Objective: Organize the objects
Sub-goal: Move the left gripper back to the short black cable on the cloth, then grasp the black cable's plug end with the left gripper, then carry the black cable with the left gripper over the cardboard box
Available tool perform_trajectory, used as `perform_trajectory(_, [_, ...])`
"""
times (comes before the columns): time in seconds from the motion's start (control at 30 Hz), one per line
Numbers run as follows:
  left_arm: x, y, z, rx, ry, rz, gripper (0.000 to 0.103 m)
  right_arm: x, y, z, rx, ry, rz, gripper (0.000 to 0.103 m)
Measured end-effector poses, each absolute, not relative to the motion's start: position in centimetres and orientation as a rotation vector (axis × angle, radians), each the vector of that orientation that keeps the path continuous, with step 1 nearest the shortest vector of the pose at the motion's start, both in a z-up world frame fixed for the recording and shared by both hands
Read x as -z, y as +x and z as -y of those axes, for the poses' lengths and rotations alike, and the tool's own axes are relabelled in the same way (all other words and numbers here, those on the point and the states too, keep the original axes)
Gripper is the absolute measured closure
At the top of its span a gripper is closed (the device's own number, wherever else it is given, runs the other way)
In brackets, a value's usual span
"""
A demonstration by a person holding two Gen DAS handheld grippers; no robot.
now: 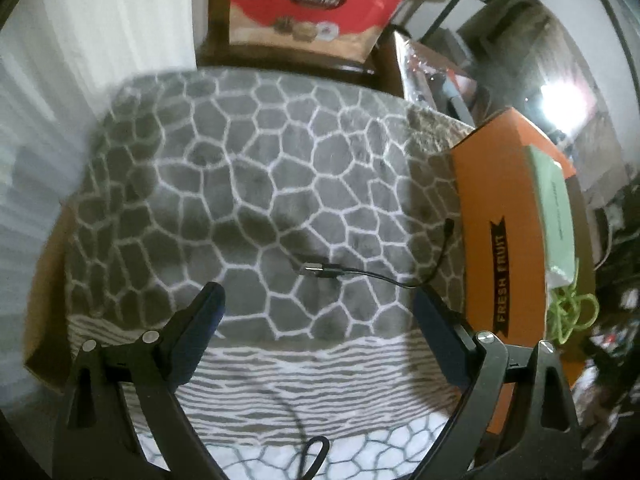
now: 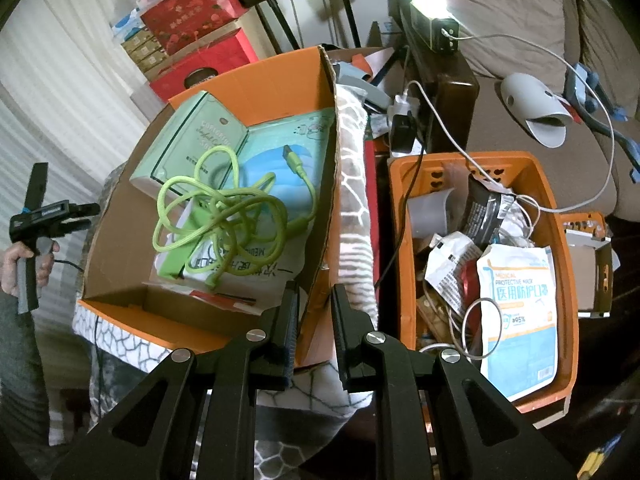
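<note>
A short black USB cable [image 1: 340, 270] lies on the grey patterned blanket [image 1: 240, 168], just ahead of my open, empty left gripper [image 1: 320, 304]. The orange cardboard box [image 1: 504, 216] stands right of it. In the right wrist view that box [image 2: 124, 224] holds a tangled green cable [image 2: 224, 208], a mint green box [image 2: 192, 140] and mask packets. My right gripper [image 2: 314, 296] hovers over the box's near right wall, its jaws a narrow gap apart either side of the wall's edge; I cannot tell if they touch it. The left gripper [image 2: 86, 212] shows at far left.
An orange plastic crate [image 2: 400, 240] of mask packets, wrappers and white cables sits right of the box. Red gift boxes [image 2: 196, 20] are stacked behind, also in the left wrist view [image 1: 304, 4]. A lit lamp [image 2: 430, 2], a white mouse-like object [image 2: 528, 100] and a brown sofa lie beyond.
</note>
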State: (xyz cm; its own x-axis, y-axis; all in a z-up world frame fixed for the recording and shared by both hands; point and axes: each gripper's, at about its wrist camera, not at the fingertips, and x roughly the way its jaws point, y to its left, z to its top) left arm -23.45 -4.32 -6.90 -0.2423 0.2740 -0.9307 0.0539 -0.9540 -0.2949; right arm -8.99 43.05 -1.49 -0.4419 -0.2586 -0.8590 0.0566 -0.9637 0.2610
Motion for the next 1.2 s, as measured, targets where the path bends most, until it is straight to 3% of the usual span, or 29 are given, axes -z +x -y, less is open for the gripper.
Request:
perform_trajectory(0.3, [9.5,-24.6,4.1,-2.245,-1.929,0.484,0.045,1.5,-9.1,-42.7,2.509,1.56,0.279,0.088])
perform_trajectory(0.73, [10.6,-25.9,3.3,-2.235,-1.945,0.544,0.071,1.5,-9.1,-42.7,2.509,1.563,0.28,0.088])
perform_trajectory(0.93, [10.8,-26.0,2.8,-2.25,-1.945,0.55,0.077,1.5,-9.1,-42.7,2.509,1.564,0.278,0.088])
perform_trajectory(1.2, [10.8,-27.1,2.0,-2.295,-1.909,0.58,0.077,1.5,-9.1,-42.7,2.509,1.564,0.279,0.088])
